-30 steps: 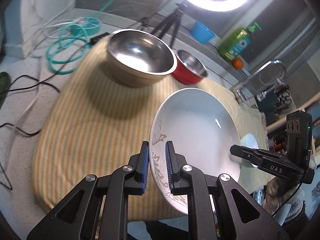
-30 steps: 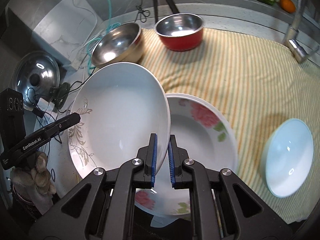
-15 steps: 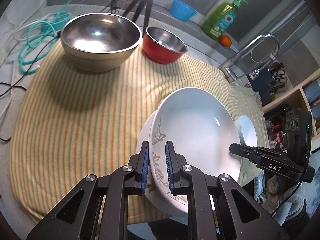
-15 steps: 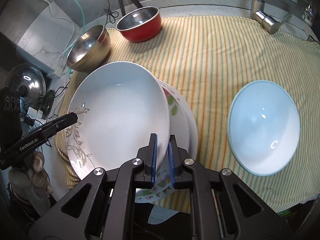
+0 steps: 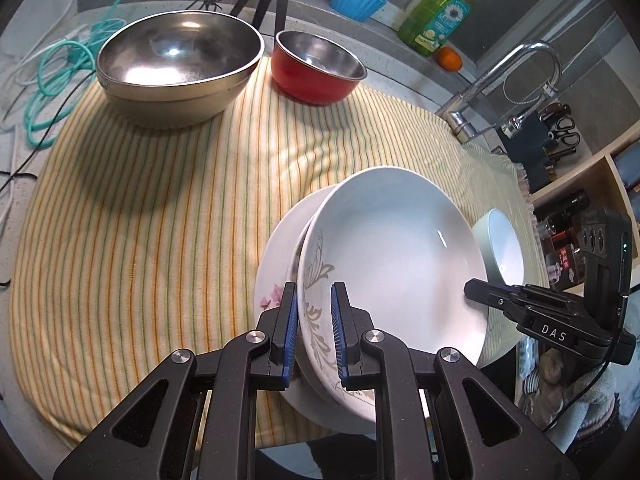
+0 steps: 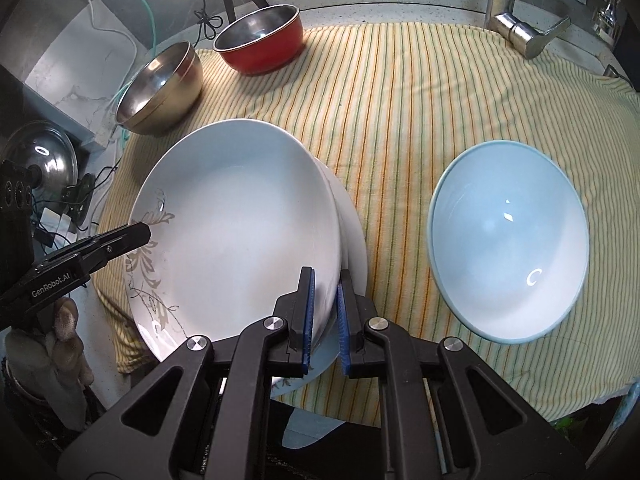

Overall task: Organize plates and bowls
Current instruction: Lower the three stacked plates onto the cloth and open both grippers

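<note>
White porcelain plate with a grey leaf print hangs tilted between both grippers, just above the flowered plate. Left gripper pinches its printed rim, right gripper its opposite rim, so lowering needs both together.

A plate was held tilted between the left gripper and the right gripper, over a second plate laid on the cloth. A bowl was set right of the right gripper; two bowls were placed far ahead, side by side.
</note>
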Demonstrator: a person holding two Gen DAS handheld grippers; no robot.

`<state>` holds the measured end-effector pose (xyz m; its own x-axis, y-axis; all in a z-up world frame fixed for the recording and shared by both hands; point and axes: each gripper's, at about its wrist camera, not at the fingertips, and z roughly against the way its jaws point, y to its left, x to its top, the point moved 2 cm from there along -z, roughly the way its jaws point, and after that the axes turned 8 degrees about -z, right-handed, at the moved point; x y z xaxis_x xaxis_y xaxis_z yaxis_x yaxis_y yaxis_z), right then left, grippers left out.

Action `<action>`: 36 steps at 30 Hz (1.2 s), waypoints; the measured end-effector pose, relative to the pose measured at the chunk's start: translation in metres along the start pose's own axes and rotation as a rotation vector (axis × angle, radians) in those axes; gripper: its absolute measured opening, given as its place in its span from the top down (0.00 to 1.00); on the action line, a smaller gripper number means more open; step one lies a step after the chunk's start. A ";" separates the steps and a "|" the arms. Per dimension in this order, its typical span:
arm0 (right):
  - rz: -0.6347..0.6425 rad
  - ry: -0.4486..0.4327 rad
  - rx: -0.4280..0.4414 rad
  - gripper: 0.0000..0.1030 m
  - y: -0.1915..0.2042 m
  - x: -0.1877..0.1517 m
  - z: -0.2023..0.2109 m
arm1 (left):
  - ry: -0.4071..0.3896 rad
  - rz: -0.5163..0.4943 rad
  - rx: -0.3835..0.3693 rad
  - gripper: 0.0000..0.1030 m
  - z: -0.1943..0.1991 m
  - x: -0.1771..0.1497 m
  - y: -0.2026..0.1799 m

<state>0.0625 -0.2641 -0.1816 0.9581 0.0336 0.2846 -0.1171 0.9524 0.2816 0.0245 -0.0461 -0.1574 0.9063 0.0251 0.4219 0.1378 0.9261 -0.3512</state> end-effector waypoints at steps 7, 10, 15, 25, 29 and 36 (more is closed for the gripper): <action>0.023 0.006 -0.020 0.87 0.000 0.000 -0.002 | 0.009 -0.004 0.005 0.86 -0.003 0.000 -0.002; 0.033 0.006 -0.026 0.87 0.000 -0.001 -0.002 | 0.012 -0.011 0.011 0.86 -0.004 0.001 -0.003; 0.043 0.012 -0.023 0.84 0.002 0.001 -0.003 | 0.018 -0.009 0.011 0.86 -0.005 0.002 -0.004; 0.086 0.016 -0.041 0.73 0.010 0.000 -0.004 | 0.027 -0.035 0.036 0.79 -0.004 0.002 -0.008; 0.100 0.009 -0.036 0.73 0.012 0.001 -0.002 | 0.025 -0.049 0.062 0.77 -0.003 0.002 -0.009; 0.102 0.001 -0.045 0.72 0.011 0.000 -0.002 | 0.023 -0.051 0.058 0.73 -0.002 -0.001 -0.009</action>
<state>0.0618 -0.2530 -0.1799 0.9423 0.1311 0.3082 -0.2017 0.9568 0.2096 0.0233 -0.0555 -0.1565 0.9075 -0.0309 0.4189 0.1617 0.9461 -0.2805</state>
